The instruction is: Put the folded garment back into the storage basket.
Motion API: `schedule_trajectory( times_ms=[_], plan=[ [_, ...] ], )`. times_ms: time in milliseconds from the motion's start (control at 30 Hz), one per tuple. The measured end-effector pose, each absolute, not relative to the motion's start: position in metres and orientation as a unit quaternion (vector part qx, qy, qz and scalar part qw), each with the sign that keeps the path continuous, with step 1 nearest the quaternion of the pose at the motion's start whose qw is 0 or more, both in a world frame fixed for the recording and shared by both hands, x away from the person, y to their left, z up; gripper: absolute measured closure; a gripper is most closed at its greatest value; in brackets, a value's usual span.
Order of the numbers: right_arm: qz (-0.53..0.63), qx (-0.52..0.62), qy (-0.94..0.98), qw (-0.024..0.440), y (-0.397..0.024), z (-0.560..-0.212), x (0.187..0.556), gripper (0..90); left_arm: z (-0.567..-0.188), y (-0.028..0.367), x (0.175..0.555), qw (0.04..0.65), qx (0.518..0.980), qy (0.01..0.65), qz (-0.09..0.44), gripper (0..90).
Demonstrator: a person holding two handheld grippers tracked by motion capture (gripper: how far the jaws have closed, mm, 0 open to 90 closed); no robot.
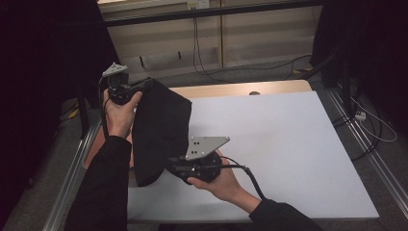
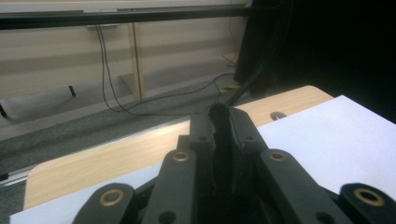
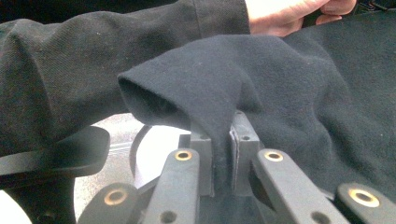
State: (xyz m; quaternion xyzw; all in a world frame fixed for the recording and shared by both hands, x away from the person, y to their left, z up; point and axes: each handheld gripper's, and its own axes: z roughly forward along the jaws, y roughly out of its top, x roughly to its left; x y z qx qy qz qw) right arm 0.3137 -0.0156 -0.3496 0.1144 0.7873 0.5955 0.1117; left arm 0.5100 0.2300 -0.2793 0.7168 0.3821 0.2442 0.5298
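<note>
Cloth (image 1: 161, 130) black, held off table (image 1: 288, 144) | left gripper (image 2: 222, 122) clamped on its edge | right gripper (image 3: 223, 140) clamped on its fold

The white sheet (image 1: 288, 144) on the worktop (image 1: 231, 89) lies bare to the right of and beyond the black cloth (image 1: 161, 130), giving open passage there. The cloth, stretched between the left claw (image 1: 144, 85) and right claw (image 1: 172, 166), blocks the left edge. Both forearms occupy the near left corner.
</note>
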Motion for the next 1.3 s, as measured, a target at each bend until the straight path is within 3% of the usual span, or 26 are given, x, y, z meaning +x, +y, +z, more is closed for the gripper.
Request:
schedule_trajectory(
  times_ms=[1300],
  plan=[
    [0.604, 0.106, 0.785, 0.091, 0.028, -0.332, 0.334, 83.1, -0.277, 0.288, 0.517, 0.52, 0.697, 0.417, 0.264, 81.4]
  ],
)
